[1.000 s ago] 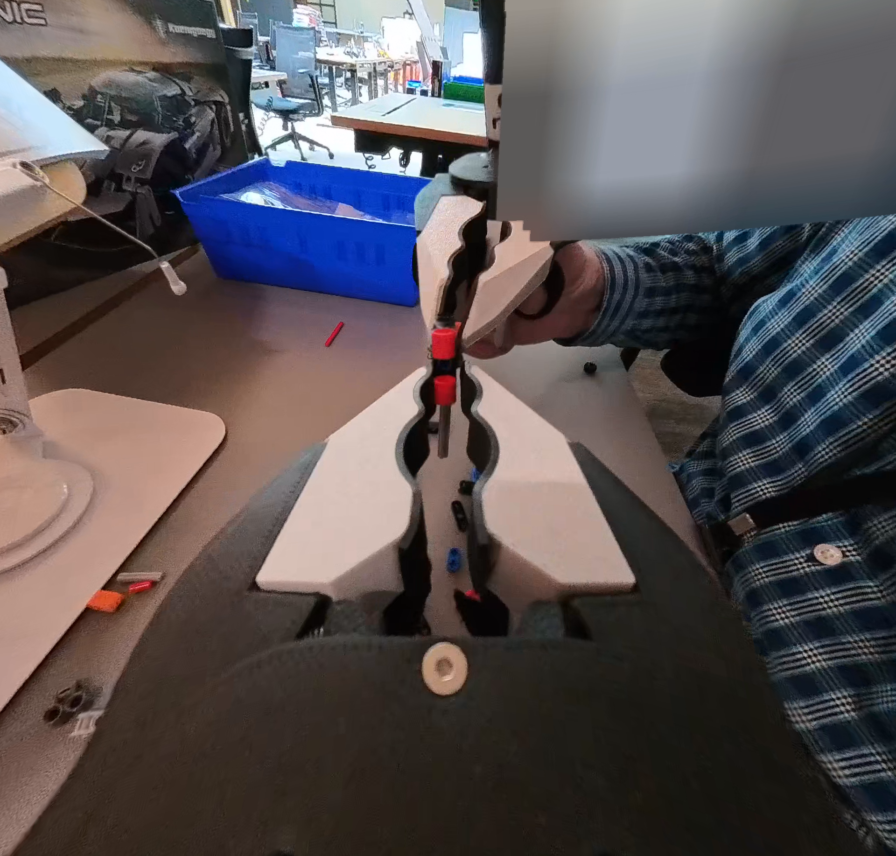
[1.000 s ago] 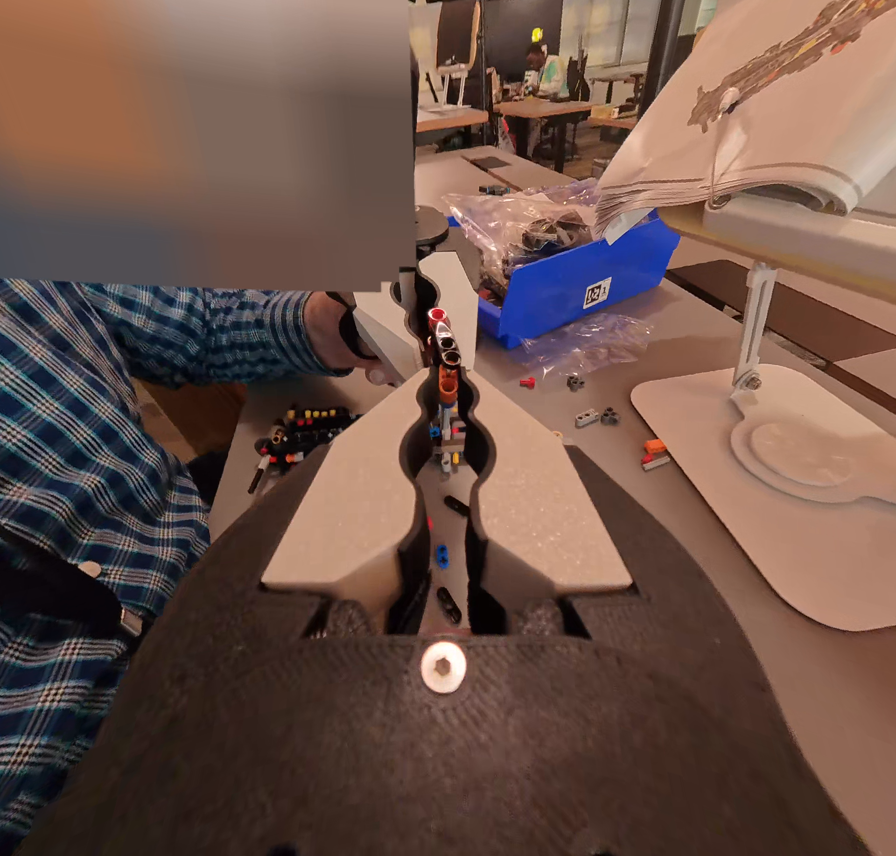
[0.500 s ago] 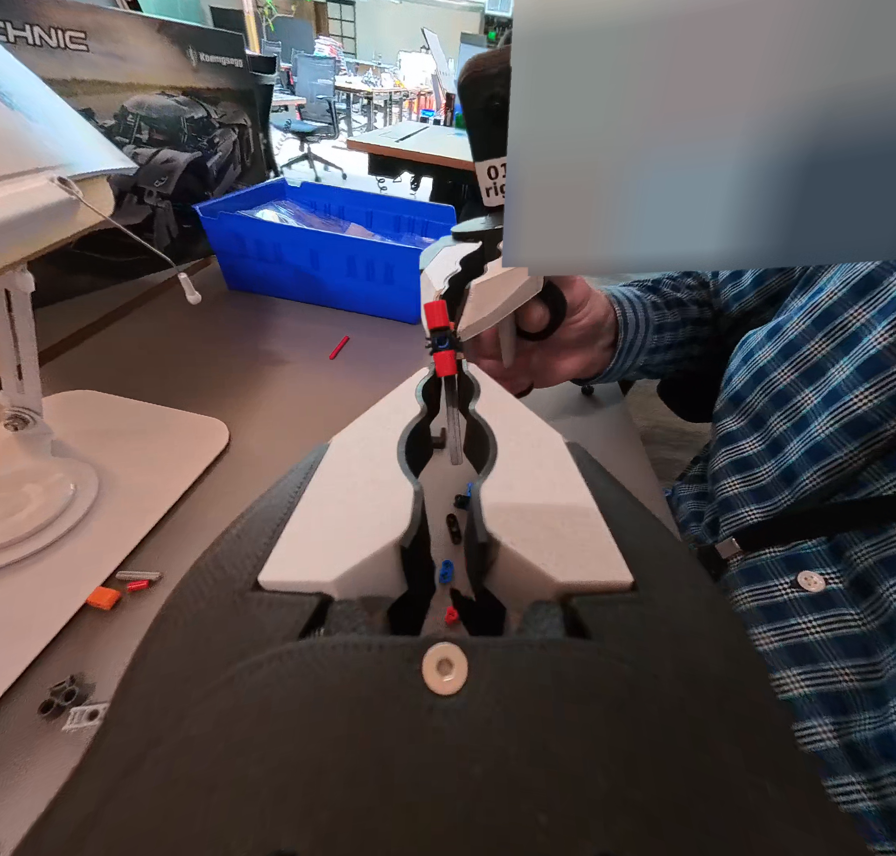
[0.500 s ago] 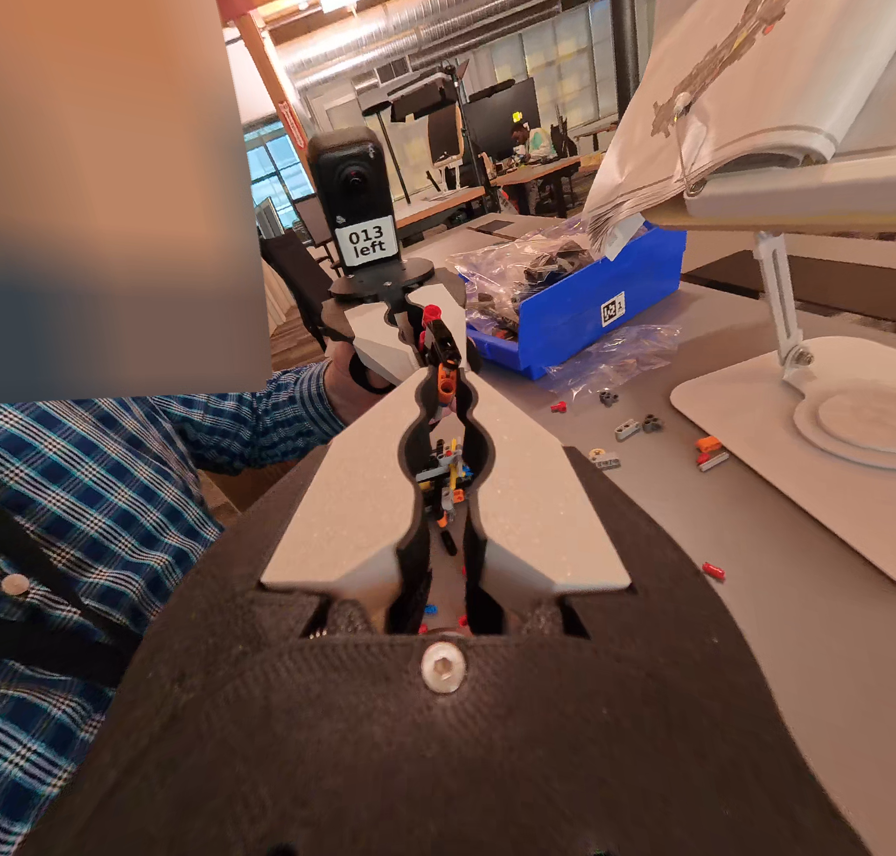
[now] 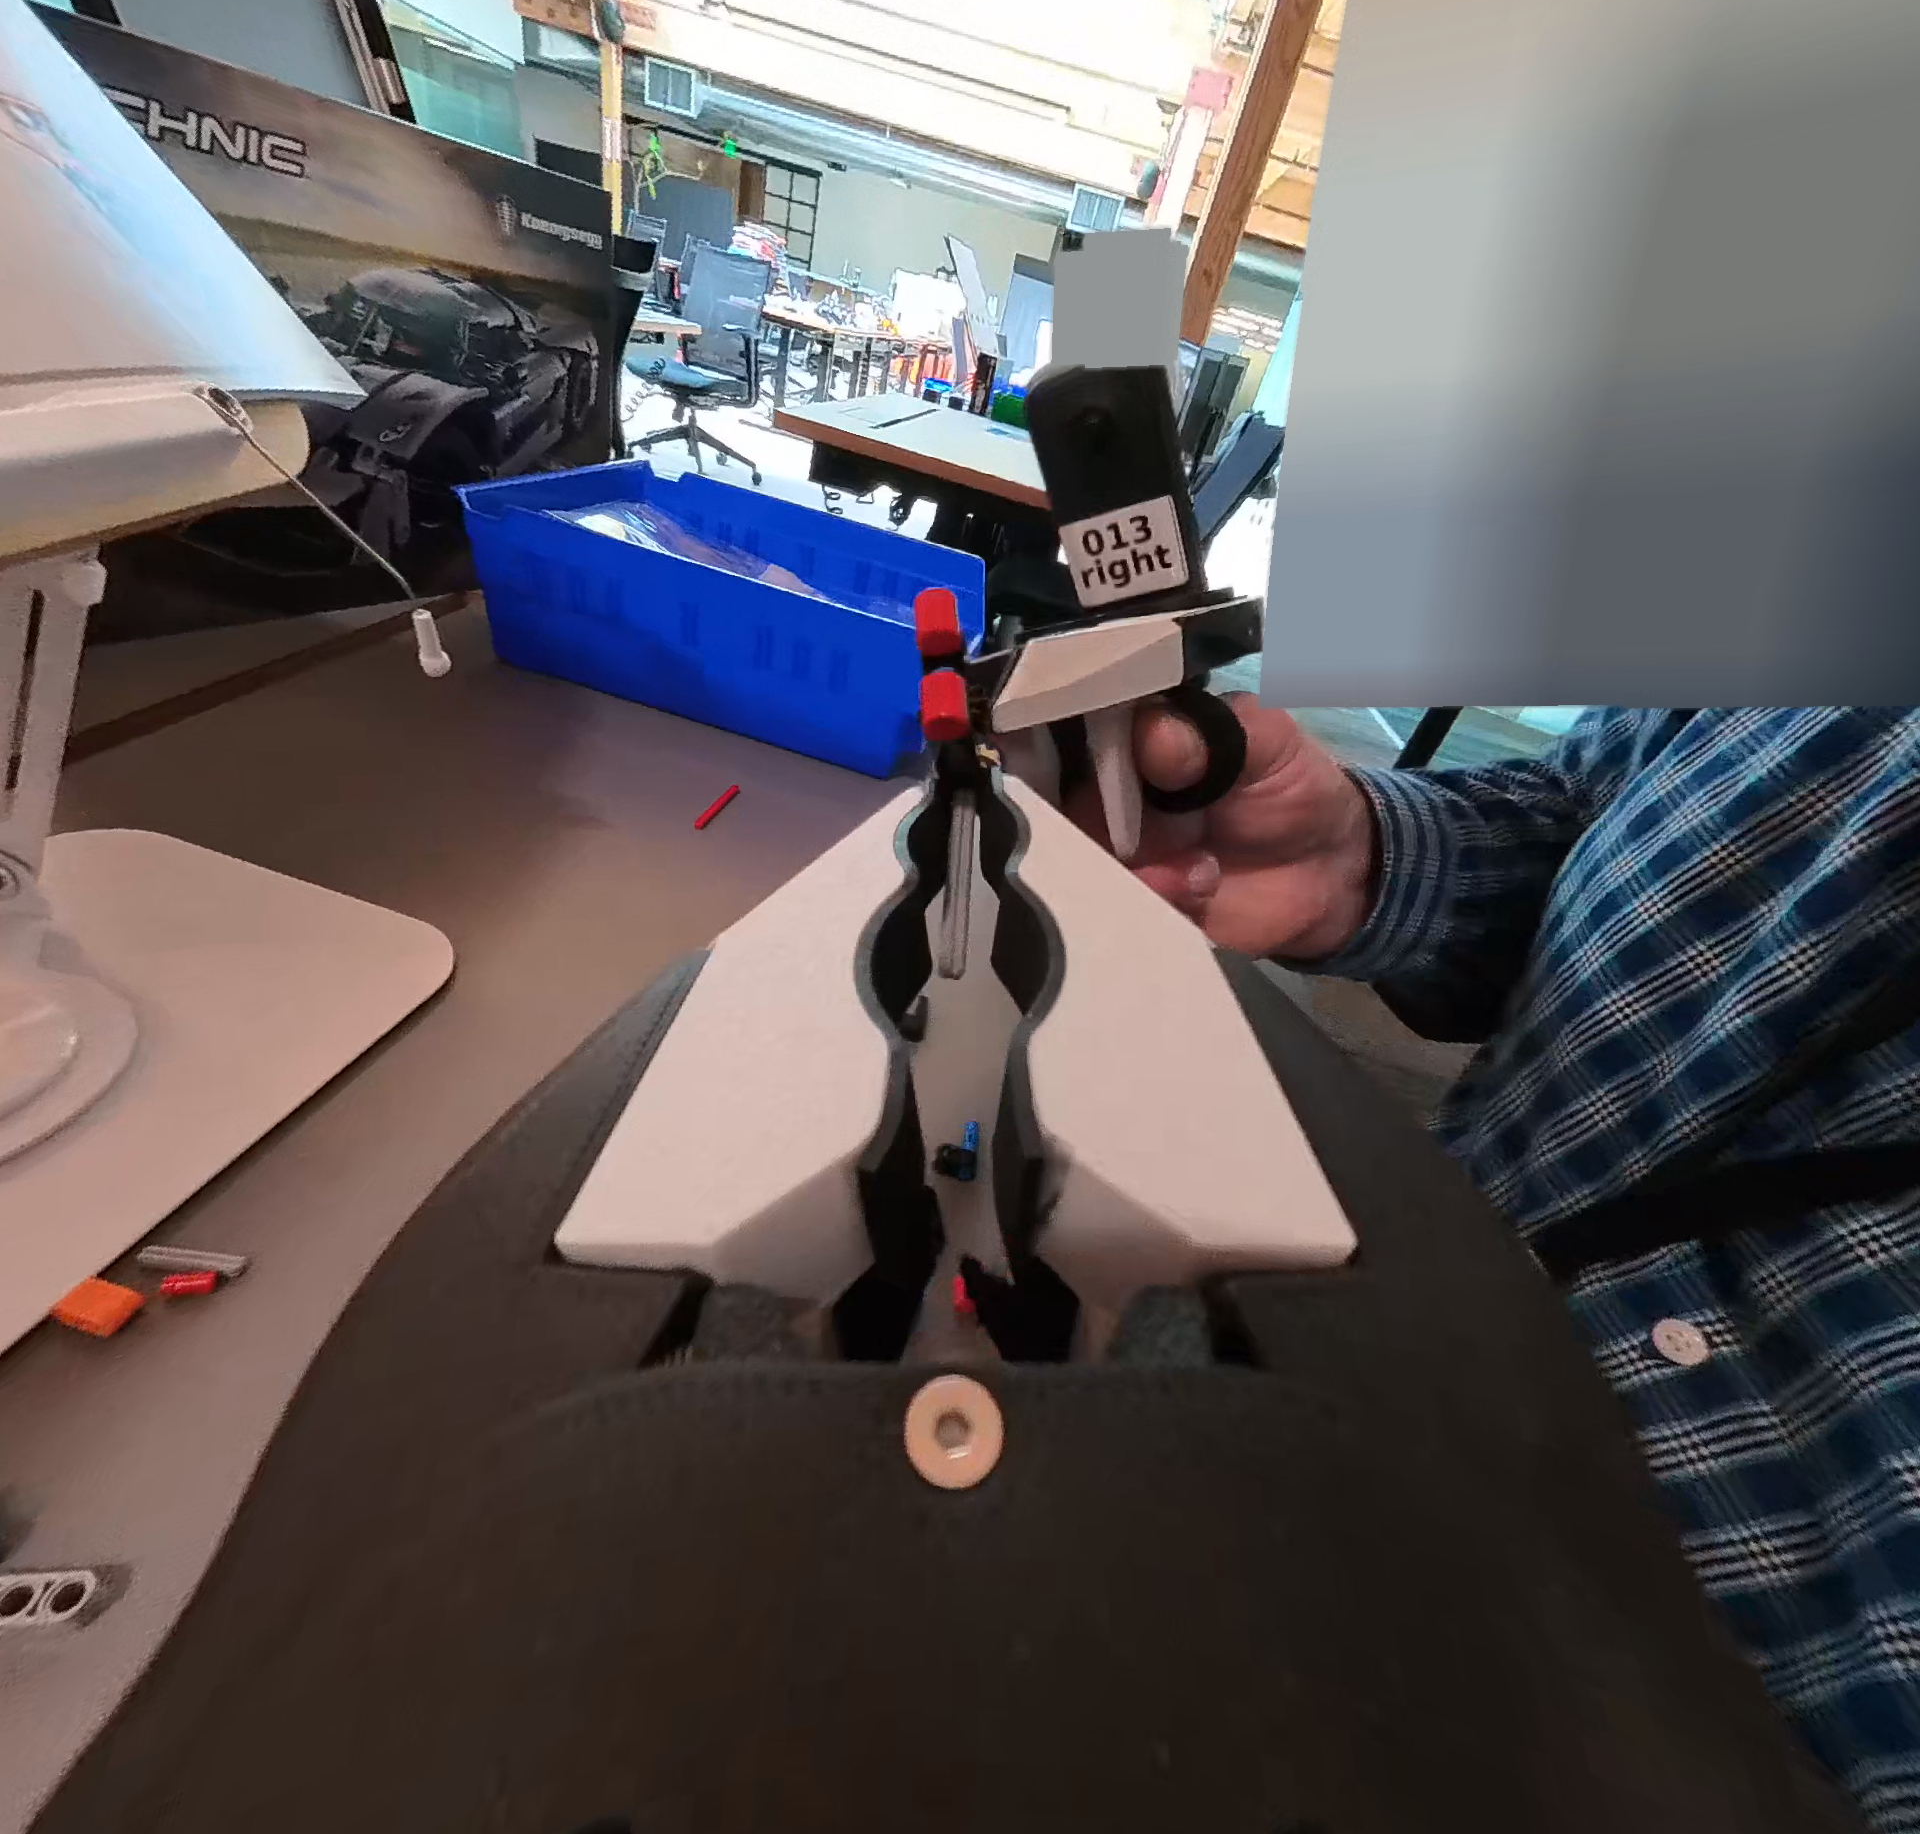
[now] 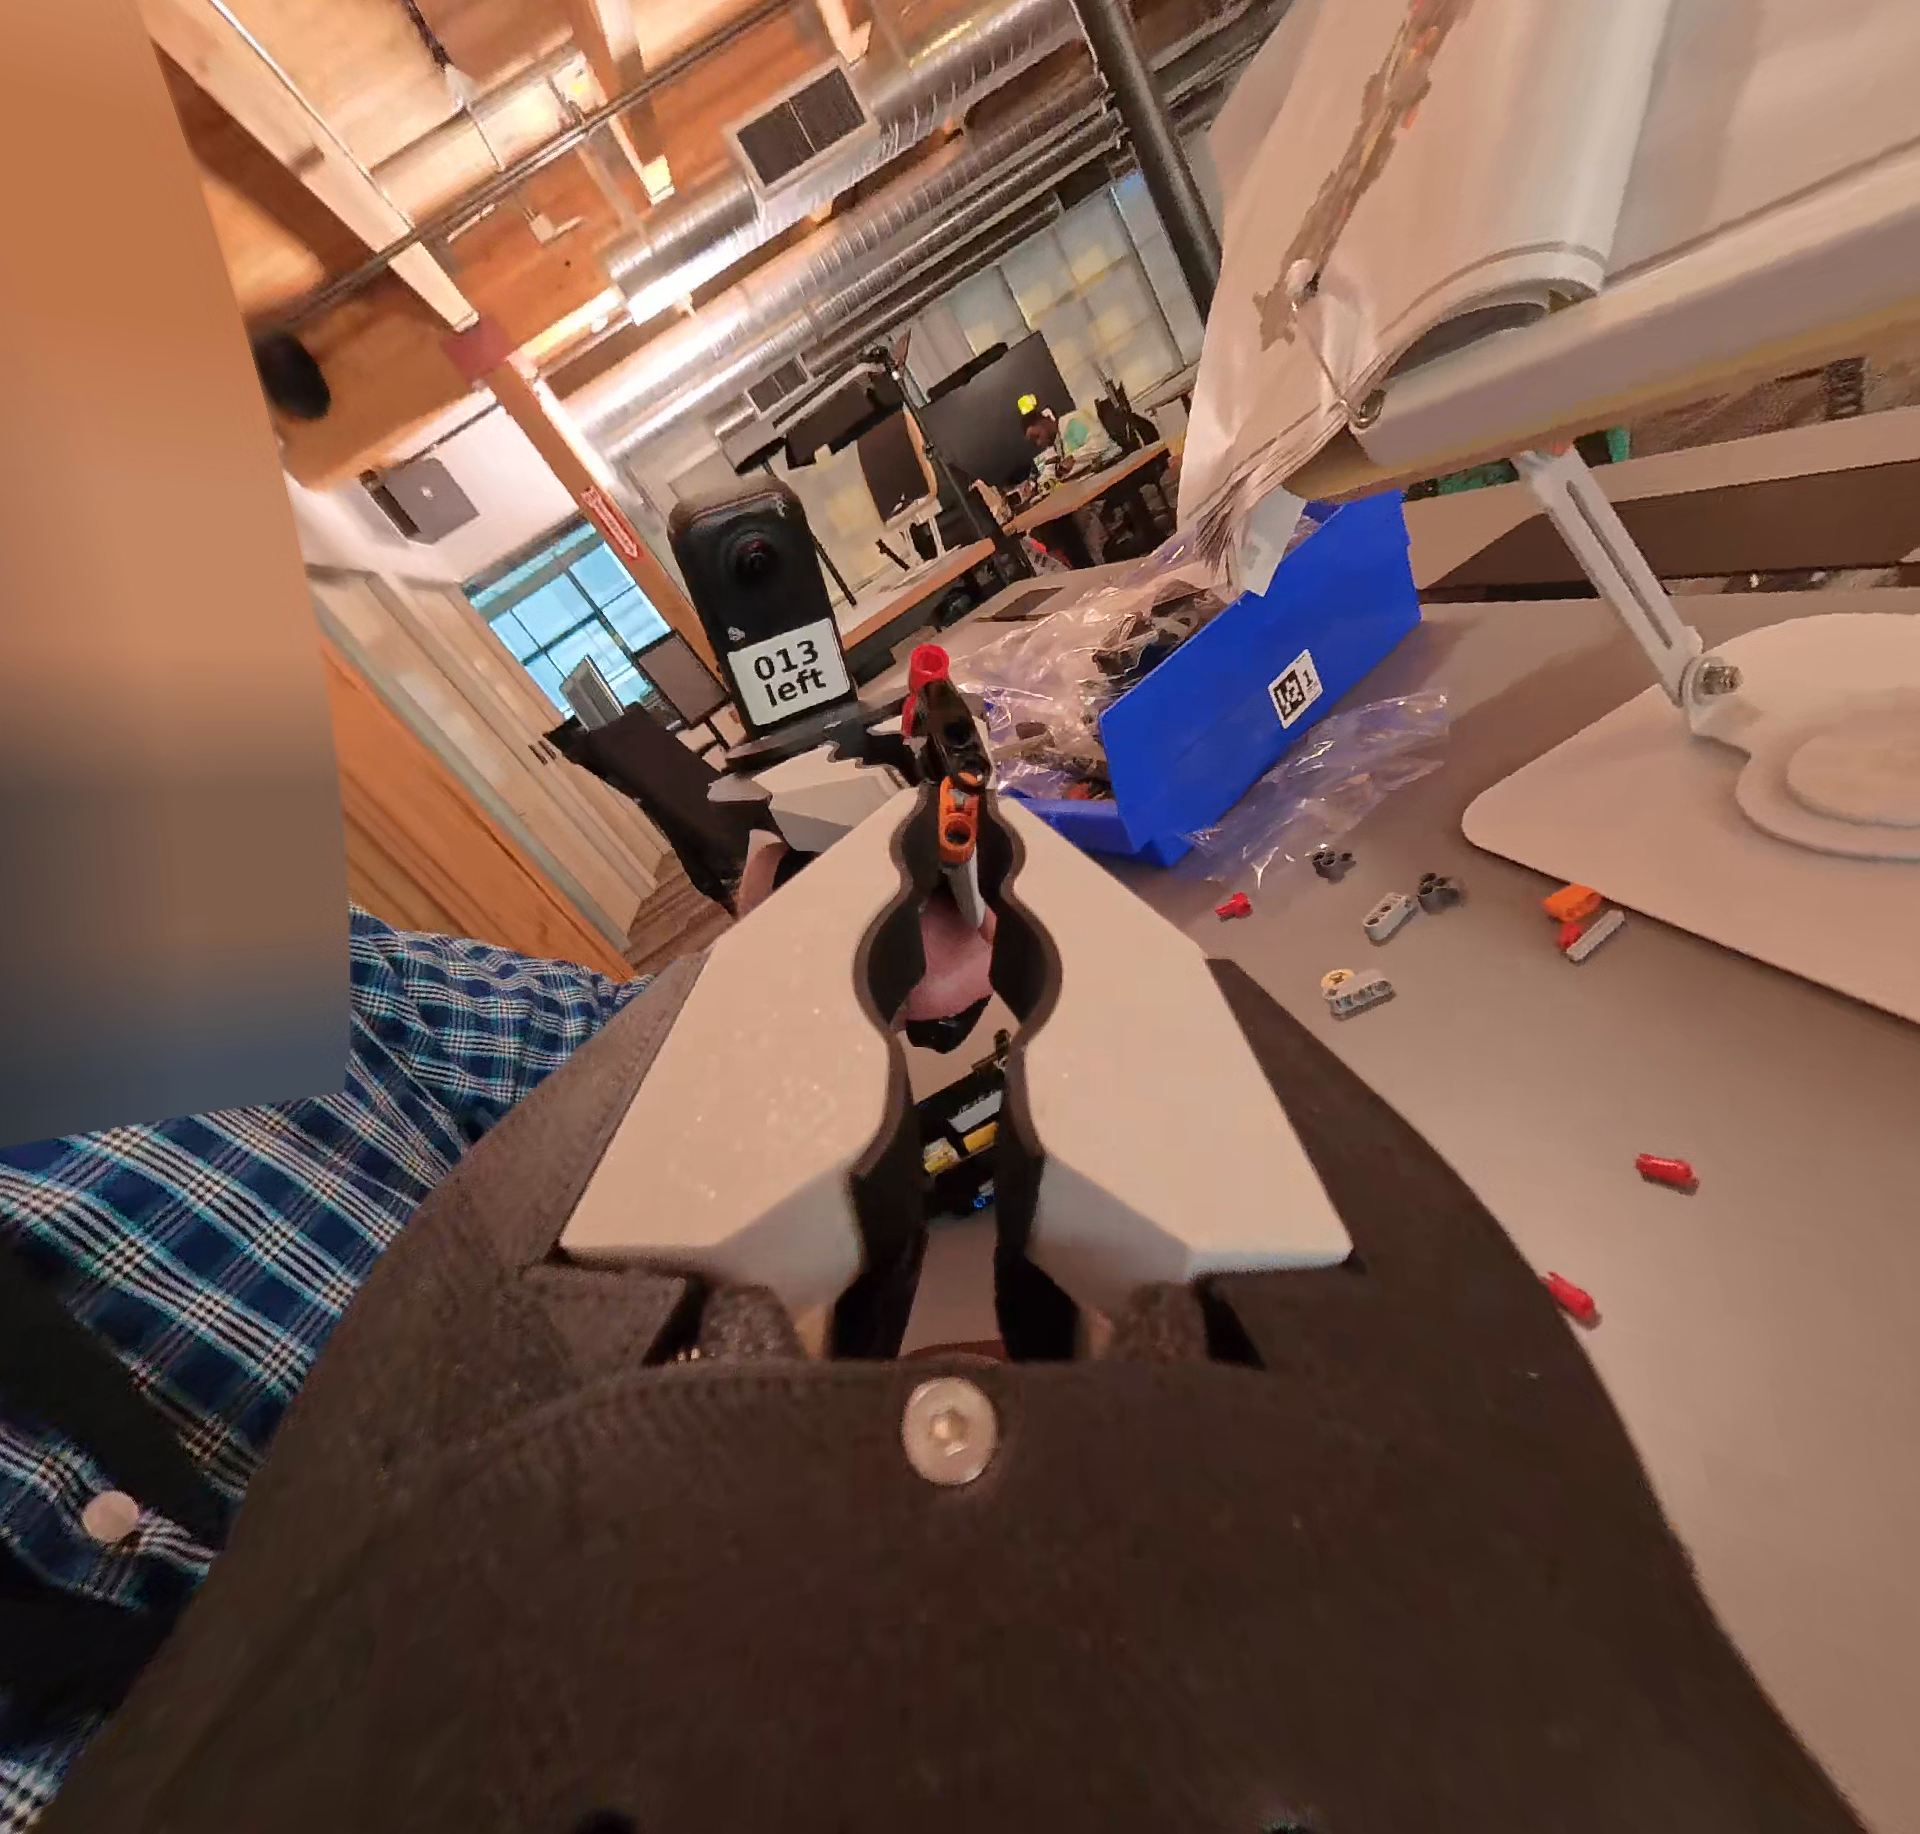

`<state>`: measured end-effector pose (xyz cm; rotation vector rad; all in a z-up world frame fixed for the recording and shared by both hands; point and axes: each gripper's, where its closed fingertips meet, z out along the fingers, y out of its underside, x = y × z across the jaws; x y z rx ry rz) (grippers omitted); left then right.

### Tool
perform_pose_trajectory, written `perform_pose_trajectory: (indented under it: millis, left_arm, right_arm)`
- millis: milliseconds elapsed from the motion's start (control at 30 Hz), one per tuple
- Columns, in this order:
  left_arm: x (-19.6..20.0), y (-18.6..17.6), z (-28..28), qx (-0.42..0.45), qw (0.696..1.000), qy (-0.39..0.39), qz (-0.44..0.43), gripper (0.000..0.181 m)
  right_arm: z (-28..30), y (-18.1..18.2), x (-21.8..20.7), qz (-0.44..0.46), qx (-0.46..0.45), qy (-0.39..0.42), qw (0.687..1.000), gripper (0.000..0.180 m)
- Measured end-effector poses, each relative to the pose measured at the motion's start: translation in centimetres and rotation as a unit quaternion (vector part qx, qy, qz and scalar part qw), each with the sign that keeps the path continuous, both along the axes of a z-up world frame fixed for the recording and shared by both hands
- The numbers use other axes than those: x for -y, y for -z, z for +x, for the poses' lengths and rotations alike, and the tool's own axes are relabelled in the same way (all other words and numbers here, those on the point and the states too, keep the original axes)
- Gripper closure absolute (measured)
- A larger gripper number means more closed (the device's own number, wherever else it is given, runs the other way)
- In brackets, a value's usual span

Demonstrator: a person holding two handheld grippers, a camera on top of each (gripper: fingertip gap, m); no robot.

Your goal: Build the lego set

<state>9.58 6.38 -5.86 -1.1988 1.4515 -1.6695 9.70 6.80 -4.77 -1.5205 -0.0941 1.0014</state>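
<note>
A small lego assembly is held up in the air between both grippers. In the left wrist view it shows two red bushes [image 5: 943, 704] on a black piece above a grey axle [image 5: 956, 891]. My left gripper [image 5: 956, 808] is shut on that axle. In the right wrist view the assembly shows an orange connector [image 6: 956, 828], a black beam [image 6: 951, 735] and a red end. My right gripper [image 6: 956, 813] is shut on the orange connector. The right gripper [image 5: 987, 691] reaches the assembly from the right. The left gripper [image 6: 821, 797] shows beyond it.
A blue bin [image 5: 727, 610] with bags of parts [image 6: 1247, 714] stands at the back of the grey table [image 5: 468, 797]. A white booklet stand [image 6: 1662, 776] is beside it. Loose pieces [image 6: 1392, 911] and red pins [image 6: 1662, 1169] lie around. A person in a plaid shirt [image 5: 1662, 1057] sits close. Left and right tips are no more than a few centimetres apart.
Both grippers have risen and tilted upward with the assembly still between them. The right gripper has swung to the side of the assembly. The table has dropped lower in both views.
</note>
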Motion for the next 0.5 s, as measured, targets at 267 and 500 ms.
perform_pose_trajectory:
  millis: [267,500]
  left_arm:
    - [0.5,0.0,-0.3,0.006,1.0,0.015,0.023,0.18]
    - [0.5,0.6,-0.2,-0.009,0.999,0.023,0.035,0.18]
  right_arm:
    - [0.7,0.2,0.9,0.011,0.021,-0.019,1.0,0.178]
    - [0.7,0.9,1.0,0.0,-0.011,-0.02,1.0,0.177]
